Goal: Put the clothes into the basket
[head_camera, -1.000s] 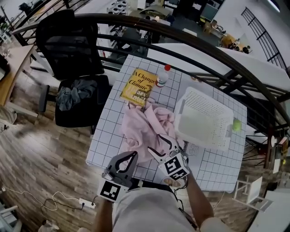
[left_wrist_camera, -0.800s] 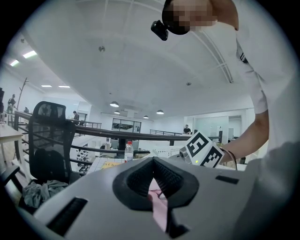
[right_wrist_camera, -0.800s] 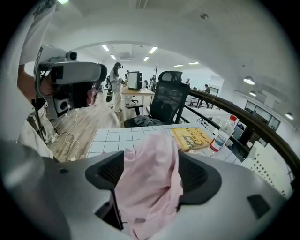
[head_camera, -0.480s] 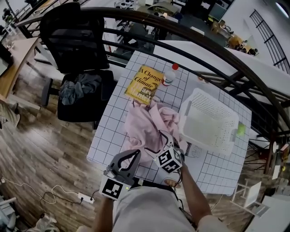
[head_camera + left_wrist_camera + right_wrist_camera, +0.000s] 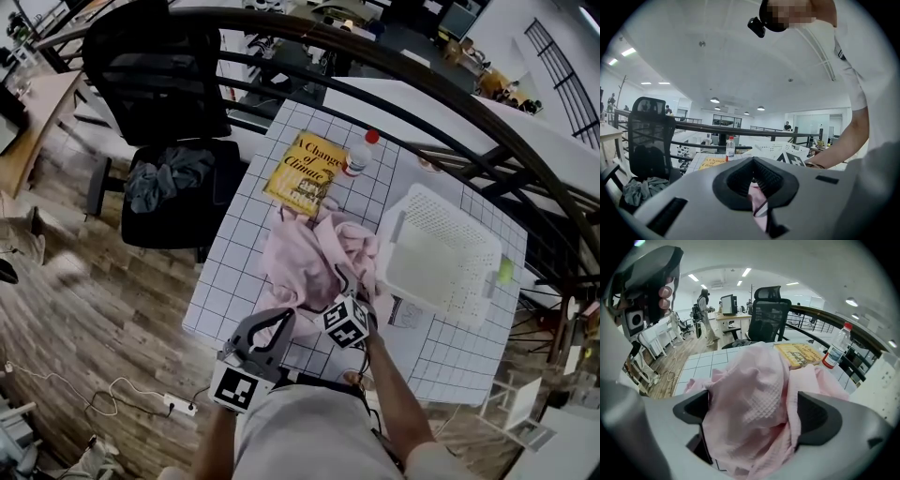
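Note:
A crumpled pink cloth (image 5: pixel 309 258) lies on the gridded white table (image 5: pixel 225 291), left of the white perforated basket (image 5: pixel 441 267). My right gripper (image 5: pixel 354 286) is pushed into the near right part of the cloth. Its jaws are opening, and in the right gripper view they (image 5: pixel 754 414) stand wide apart with a hump of the pink cloth (image 5: pixel 750 394) between the dark pads (image 5: pixel 818 417), which do not press on it. My left gripper (image 5: pixel 279 319) rests shut at the near table edge by the cloth's hem. Through its closed jaws (image 5: pixel 752 161) a sliver of pink shows.
A yellow book (image 5: pixel 302 173) and a red-capped bottle (image 5: pixel 359 153) lie beyond the cloth. A black office chair (image 5: pixel 159 84) holding grey clothes (image 5: pixel 167 180) stands left of the table. A dark curved railing (image 5: pixel 450 94) runs behind. Cables (image 5: pixel 122 398) lie on the wooden floor.
The right gripper has pushed a little further into the pink cloth and its jaws have spread wider. The left gripper has stayed at the table edge.

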The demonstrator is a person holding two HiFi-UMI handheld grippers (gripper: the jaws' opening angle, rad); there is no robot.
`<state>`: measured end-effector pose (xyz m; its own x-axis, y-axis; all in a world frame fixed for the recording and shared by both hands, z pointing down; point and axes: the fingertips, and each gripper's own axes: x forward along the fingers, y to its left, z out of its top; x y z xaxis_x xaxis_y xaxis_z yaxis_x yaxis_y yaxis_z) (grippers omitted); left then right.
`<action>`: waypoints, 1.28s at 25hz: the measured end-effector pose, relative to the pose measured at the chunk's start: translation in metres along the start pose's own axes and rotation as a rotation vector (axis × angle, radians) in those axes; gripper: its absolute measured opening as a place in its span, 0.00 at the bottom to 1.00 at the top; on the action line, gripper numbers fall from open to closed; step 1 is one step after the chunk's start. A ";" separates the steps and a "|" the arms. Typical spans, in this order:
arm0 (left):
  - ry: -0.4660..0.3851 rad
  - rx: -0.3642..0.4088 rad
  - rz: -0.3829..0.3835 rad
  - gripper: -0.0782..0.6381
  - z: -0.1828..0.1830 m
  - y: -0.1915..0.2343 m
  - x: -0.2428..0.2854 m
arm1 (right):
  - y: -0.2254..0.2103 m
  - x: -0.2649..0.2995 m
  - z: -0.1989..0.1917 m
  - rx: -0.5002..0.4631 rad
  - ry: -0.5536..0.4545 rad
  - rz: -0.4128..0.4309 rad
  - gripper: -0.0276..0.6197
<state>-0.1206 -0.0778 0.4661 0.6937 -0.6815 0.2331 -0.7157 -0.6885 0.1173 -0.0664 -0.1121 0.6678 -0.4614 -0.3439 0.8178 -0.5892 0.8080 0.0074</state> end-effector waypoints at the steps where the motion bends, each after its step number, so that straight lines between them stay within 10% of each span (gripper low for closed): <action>1: 0.002 -0.002 0.001 0.11 -0.001 0.001 0.001 | 0.000 0.004 -0.001 0.009 0.001 0.005 0.92; 28: 0.019 -0.030 0.015 0.11 -0.008 0.012 0.008 | -0.011 0.067 -0.037 -0.037 0.166 -0.021 0.93; 32: 0.013 -0.035 0.016 0.11 -0.005 0.009 0.010 | -0.016 0.062 -0.036 -0.055 0.171 -0.079 0.61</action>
<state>-0.1209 -0.0896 0.4748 0.6811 -0.6889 0.2482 -0.7294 -0.6681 0.1473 -0.0615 -0.1295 0.7392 -0.2931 -0.3253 0.8990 -0.5796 0.8083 0.1035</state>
